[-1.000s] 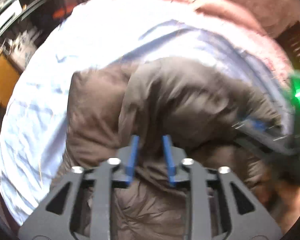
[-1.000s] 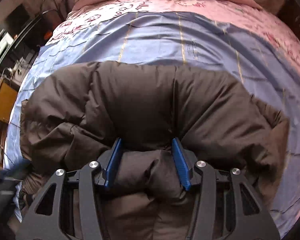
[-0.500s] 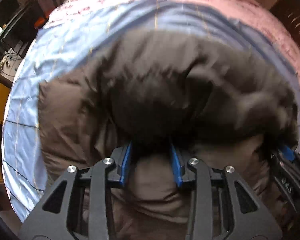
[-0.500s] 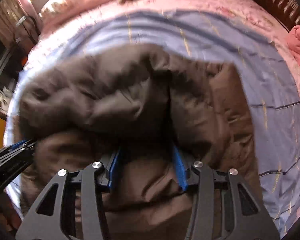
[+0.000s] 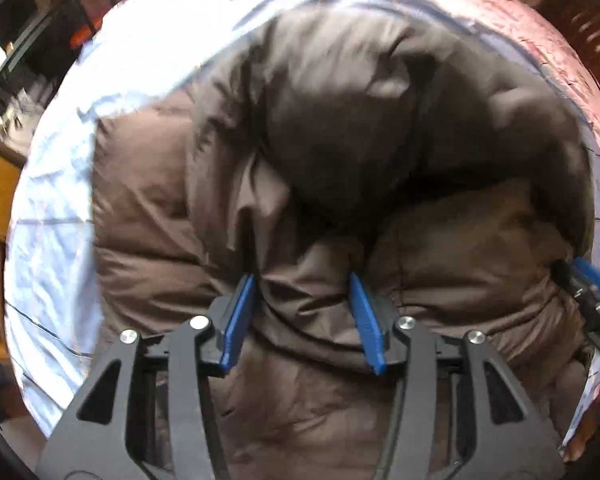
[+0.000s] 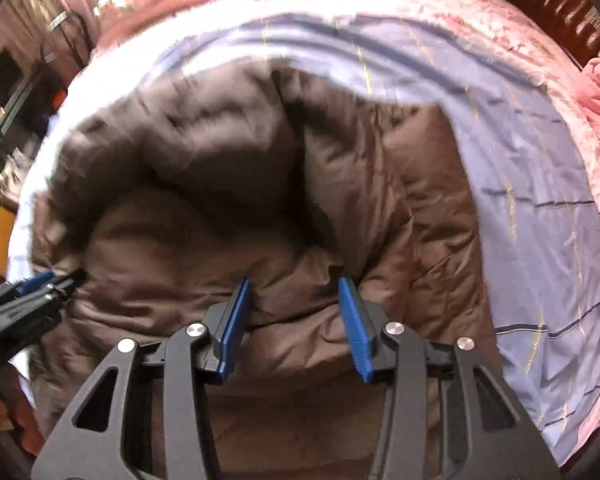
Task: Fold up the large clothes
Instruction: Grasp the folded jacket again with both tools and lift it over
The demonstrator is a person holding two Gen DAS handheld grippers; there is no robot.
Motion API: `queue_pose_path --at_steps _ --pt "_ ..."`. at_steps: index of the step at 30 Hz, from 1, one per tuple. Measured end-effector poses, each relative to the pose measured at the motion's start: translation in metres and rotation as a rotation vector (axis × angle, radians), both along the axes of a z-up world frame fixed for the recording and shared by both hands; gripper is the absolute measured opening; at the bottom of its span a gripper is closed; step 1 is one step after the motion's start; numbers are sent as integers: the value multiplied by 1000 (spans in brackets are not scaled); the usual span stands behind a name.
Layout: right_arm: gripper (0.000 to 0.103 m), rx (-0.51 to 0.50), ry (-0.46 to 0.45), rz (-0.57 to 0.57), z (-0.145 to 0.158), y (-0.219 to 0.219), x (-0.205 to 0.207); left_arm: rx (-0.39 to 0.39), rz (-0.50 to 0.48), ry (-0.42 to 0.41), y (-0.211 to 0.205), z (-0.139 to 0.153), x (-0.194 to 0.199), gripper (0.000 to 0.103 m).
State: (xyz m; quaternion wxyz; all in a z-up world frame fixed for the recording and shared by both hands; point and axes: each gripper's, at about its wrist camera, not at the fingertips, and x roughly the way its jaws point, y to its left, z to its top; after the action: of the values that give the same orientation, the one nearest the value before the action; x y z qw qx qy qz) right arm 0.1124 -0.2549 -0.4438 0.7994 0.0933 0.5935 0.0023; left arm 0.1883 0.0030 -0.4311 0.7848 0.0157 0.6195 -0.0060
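You have carried the brown puffer jacket (image 5: 340, 152) forward over itself on the blue sheet (image 6: 540, 200).
Left gripper (image 5: 304, 312) and right gripper (image 6: 294, 312) each still pinch a thick bunch of padding, jaws part-open; the fold looks nearly laid.

Bare blue sheet (image 6: 540, 208) beside jacket (image 6: 228, 208)

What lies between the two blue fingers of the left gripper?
A bunched fold of the brown padded jacket fills the left gripper, seen in the left wrist view.

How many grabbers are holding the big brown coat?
2. The left gripper pinches the brown coat near its left end, and the right gripper pinches it further right.
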Motion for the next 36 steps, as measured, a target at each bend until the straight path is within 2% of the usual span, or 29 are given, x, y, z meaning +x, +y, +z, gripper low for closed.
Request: queue_pose_path --at_steps 1,3,5,6,7,9,11,12,13,14,16,18,20,23,24,26,27,28,29,31,32,34,36 --pt "46 12 27 -6 -5 0 6 -1 8 18 -1 -7 4 50" --pt "46 27 56 -20 4 -3 14 -13 15 42 0 -1 14 47" --pt "48 156 42 -54 31 -16 19 -93 23 40 9 29 17 43" --pt "61 231 41 -84 44 -24 20 -130 30 24 20 44 21 47" --pt "82 327 13 -114 61 -38 27 -164 45 -14 31 65 25 69" --pt "102 445 -20 -176 79 -63 50 -194 92 -91 56 101 45 95" --pt "102 524 -4 -229 77 -87 82 -304 129 -96 78 116 82 96" --pt "102 563 27 -266 69 -98 100 -369 138 -49 87 112 112 96" --pt "102 604 97 -299 52 -108 125 -396 132 1 90 103 137 96" --pt "102 625 160 -312 36 -114 143 -398 115 57 89 92 160 96" --pt "102 656 322 -340 -4 -119 177 -360 76 238 82 49 207 96" --pt "102 685 461 -364 -41 -115 193 -340 75 399 79 10 225 96" --pt "102 707 508 -369 -62 -108 204 -382 99 451 74 -11 233 96" --pt "102 767 586 -377 -91 -95 218 -502 156 507 64 -40 245 97" --pt "102 770 612 -371 -100 -88 223 -521 168 537 58 -51 249 97" --pt "102 724 639 -340 -105 -75 236 -506 181 568 46 -61 253 97" --pt "96 674 638 -320 -107 -70 237 -491 197 568 41 -67 254 95" --pt "76 642 625 -294 -105 -65 239 -486 214 555 40 -69 253 76" --pt "67 620 601 -259 -101 -62 240 -491 218 544 38 -70 252 66" --pt "40 599 537 -218 -87 -59 241 -482 205 495 32 -64 254 44" --pt "37 590 496 -202 -78 -57 244 -486 199 474 31 -61 257 41" --pt "30 509 387 -147 -53 -51 250 -507 206 411 35 -44 262 35" --pt "28 469 246 -90 -26 -43 259 -500 191 304 35 -19 267 34"
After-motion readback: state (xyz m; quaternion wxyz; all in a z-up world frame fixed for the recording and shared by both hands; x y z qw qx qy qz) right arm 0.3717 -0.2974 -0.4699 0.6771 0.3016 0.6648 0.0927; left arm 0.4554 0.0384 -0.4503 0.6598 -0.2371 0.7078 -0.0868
